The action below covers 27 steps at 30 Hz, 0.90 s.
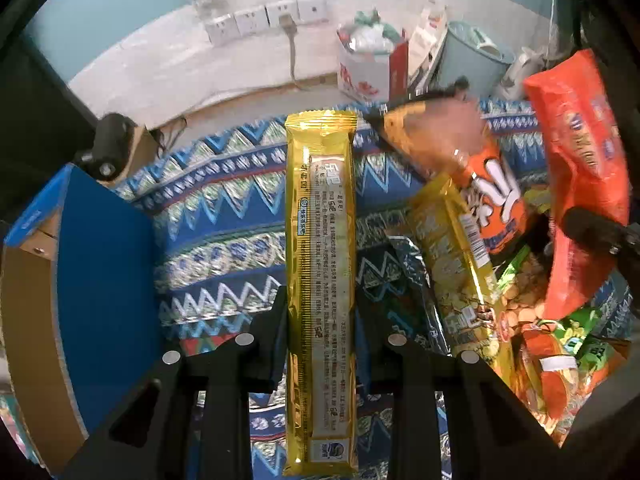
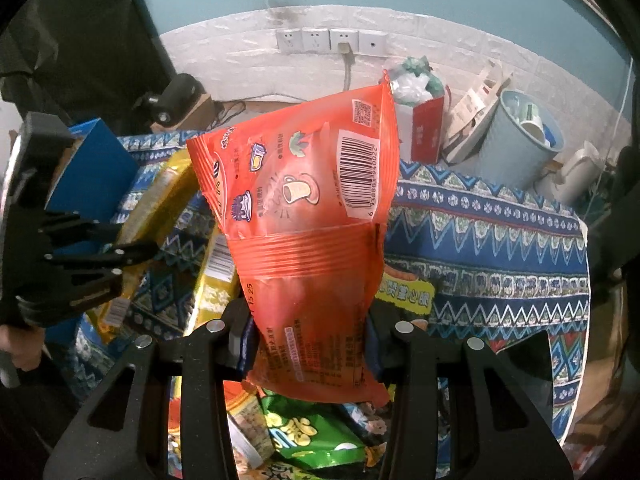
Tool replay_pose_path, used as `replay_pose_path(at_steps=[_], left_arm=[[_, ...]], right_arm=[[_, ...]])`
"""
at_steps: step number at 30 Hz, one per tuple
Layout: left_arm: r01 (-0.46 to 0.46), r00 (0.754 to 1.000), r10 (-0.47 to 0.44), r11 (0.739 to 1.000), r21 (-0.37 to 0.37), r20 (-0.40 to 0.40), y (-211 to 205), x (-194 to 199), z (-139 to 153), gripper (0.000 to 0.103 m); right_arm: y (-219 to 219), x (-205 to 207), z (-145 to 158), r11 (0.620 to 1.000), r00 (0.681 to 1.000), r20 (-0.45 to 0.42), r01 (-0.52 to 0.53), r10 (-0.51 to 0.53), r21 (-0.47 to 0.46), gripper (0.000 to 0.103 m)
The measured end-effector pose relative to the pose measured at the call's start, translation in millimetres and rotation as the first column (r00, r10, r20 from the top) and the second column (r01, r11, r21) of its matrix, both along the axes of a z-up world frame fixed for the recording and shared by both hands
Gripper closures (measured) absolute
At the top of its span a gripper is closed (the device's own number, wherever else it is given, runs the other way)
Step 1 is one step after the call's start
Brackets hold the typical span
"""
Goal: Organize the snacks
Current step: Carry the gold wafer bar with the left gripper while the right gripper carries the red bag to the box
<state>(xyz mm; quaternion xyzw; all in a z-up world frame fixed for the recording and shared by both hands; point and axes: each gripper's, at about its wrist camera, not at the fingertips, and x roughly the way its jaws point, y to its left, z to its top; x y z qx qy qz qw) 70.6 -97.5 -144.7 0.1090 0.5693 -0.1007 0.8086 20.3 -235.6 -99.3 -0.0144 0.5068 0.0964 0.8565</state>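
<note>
**Both tongs loaded over the snack pile**

Left tongs [image 1: 320,320]: clamped narrow on a long gold snack pack [image 1: 320,280], gripped at its lower part, pack standing lengthwise along the fingers and reaching up past them, printed back side facing the camera. Below it, a patterned blue cloth [image 1: 224,216] covering the surface. At far left, a blue cardboard box [image 1: 108,264] with an open brown inside, standing on the cloth.

Right tongs [image 2: 308,336]: closed on an orange-red bag [image 2: 308,208], pinched at its lower half, bag held upright with barcode and small drink pictures facing the camera. In the left wrist view, same orange-red bag [image 1: 580,184] seen at far right, raised above the heap.

Heap of loose snacks on the cloth, right of the gold pack: a second gold pack [image 1: 460,256] lying slanted, an orange chip bag [image 1: 492,196] blurred behind it, a dark foil bag [image 1: 416,304] beside them, a green bag [image 2: 316,440] directly under the right tongs.

In the right wrist view, left tongs [image 2: 124,256] visible at the left edge, just in front of the blue box [image 2: 92,176], with a hand [image 2: 20,348] on the grip.

Behind the surface: white wall sockets [image 1: 268,18], a red-and-white paper bag [image 1: 372,68], a pale blue bin [image 2: 520,148].
</note>
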Motion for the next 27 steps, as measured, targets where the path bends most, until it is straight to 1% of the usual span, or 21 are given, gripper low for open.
replay_pose_path(at_steps=[6,10,19,27], left_arm=[[-0.001,0.998,0.002,1.0,-0.012,0.06,10,-16,30,0.075],[0.001,0.995,0.001,1.0,-0.021,0.095,18,-22,45,0.075],[0.013,0.98,-0.007,1.0,-0.029,0.2,41,-36,88,0.074],[-0.003,0.969,0.015,0.999,-0.05,0.246,66,-44,111,0.074]], right_arm=[[5,1,12,1.0,1.0,0.024,-0.001,0.001,0.006,0.062],[11,0,23,1.0,0.999,0.045,-0.001,0.001,0.015,0.062],[33,-6,54,0.999,0.994,0.102,-0.028,0.023,0.045,0.062],[62,-8,75,0.995,0.989,0.131,-0.072,0.062,0.068,0.062]])
